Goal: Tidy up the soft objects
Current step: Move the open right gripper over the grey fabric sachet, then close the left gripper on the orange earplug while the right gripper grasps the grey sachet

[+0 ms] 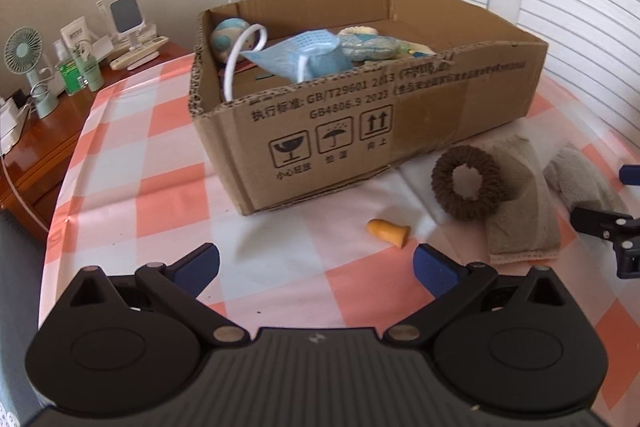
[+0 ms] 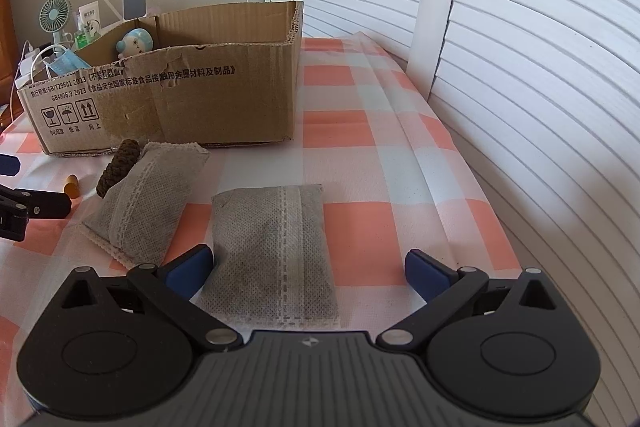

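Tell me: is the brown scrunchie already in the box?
No, the scrunchie lies on the tablecloth outside the box, leaning on a grey pouch.

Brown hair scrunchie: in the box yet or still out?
Out. The brown scrunchie lies on the tablecloth beside the cardboard box, leaning on a grey sachet.
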`<state>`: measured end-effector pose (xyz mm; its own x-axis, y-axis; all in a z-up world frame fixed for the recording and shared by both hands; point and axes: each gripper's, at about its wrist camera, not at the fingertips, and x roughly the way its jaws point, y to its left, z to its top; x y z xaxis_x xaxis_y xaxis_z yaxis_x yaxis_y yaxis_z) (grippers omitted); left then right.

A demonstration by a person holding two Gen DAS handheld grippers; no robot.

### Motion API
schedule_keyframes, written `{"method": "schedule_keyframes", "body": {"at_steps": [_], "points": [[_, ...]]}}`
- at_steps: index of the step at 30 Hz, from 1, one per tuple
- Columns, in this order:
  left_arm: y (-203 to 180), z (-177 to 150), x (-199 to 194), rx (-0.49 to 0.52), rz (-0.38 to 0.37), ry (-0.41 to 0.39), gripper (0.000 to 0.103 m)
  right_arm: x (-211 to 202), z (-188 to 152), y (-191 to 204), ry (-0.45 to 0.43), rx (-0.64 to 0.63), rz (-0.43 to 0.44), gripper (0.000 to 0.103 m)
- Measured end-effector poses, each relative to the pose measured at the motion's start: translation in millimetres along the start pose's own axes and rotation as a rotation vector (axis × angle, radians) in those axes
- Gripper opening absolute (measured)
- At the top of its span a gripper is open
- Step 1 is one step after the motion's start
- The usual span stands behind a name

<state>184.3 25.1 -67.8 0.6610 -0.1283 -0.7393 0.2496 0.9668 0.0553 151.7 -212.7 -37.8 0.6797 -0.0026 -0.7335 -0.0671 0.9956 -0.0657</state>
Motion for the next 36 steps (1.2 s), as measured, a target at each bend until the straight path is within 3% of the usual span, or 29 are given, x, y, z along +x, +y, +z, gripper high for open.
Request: {"method": "schedule_keyframes", "body": {"at_steps": [3,6,8,13,20,24,27,29,33,36], "points": [[-3,-1,0,0.039,-0.05,-0.022,0.098,0,-1,0,-0.005,0.0,0.0,0.103],[-2,-1,-2,0.055,-0.114,-0.032,0.082,0,-1,0,-0.005,0.0,0.0,0.103],[-3,-1,-4,0.069,-0.153,-0.038,0.066,-1,-1,0,-0.004,-0.001,0.001,0.103],[-9,1,-4,0.13,-0.19,-0.054,0.059,-1,-1,0,-0.006,-0.001,0.001,0.103],[-5,10,2,0.125,-0.241,-0.047,0.04,-1,-1,0,-0.008,-0.003,0.002,0.103],[-7,8,3,0.138,-0.227,-0.056,0.04,-1,-1,0,-0.009,-0.003,0.004,0.103],[-6,9,5,0.124,-0.19,-0.052,0.06,-1,-1,0,-0.008,-0.003,0.004,0.103],[-4,8,7,0.12,-0.153,-0.046,0.081,-2,-1,0,-0.008,-0.004,0.004,0.103],[2,6,9,0.078,-0.158,-0.041,0.085,-1,-1,-1,-0.01,-0.005,0.007,0.103],[5,5,11,0.052,-0.135,-0.033,0.096,-1,-1,-1,-0.01,-0.005,0.007,0.103]]}}
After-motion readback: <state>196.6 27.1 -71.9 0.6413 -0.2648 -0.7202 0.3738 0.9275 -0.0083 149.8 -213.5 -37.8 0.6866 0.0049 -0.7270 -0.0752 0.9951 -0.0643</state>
